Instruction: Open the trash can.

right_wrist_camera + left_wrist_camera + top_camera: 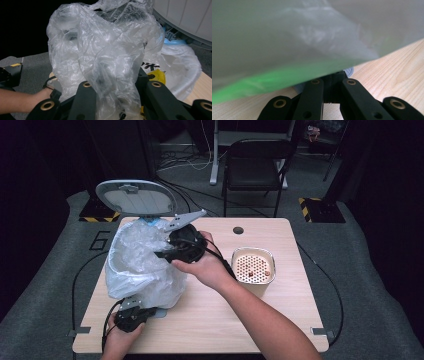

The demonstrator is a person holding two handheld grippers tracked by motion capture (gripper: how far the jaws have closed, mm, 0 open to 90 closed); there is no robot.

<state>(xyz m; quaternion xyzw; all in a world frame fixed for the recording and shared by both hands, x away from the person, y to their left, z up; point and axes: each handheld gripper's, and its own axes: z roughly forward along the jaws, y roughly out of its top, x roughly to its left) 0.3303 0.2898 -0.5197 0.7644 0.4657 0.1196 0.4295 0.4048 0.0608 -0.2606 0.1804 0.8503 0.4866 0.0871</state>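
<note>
Fingers (105,100) of my right gripper pinch the bag (105,50); my left fingers (332,82), pressed together, sit under its edge.

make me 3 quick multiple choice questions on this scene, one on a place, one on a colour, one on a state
1. Where is the perforated tray on the table?
A. right of the bin
B. inside the bin
C. on the chair

2. What colour is the bin liner?
A. black
B. translucent white
C. red

3. How is the bin lid?
A. shut
B. missing
C. raised open

Answers: 1 A, the tray sits apart, right of the bagged bin. 2 B, the clear-white plastic bunches in the right gripper. 3 C, the lid stands up behind the bag.
</note>
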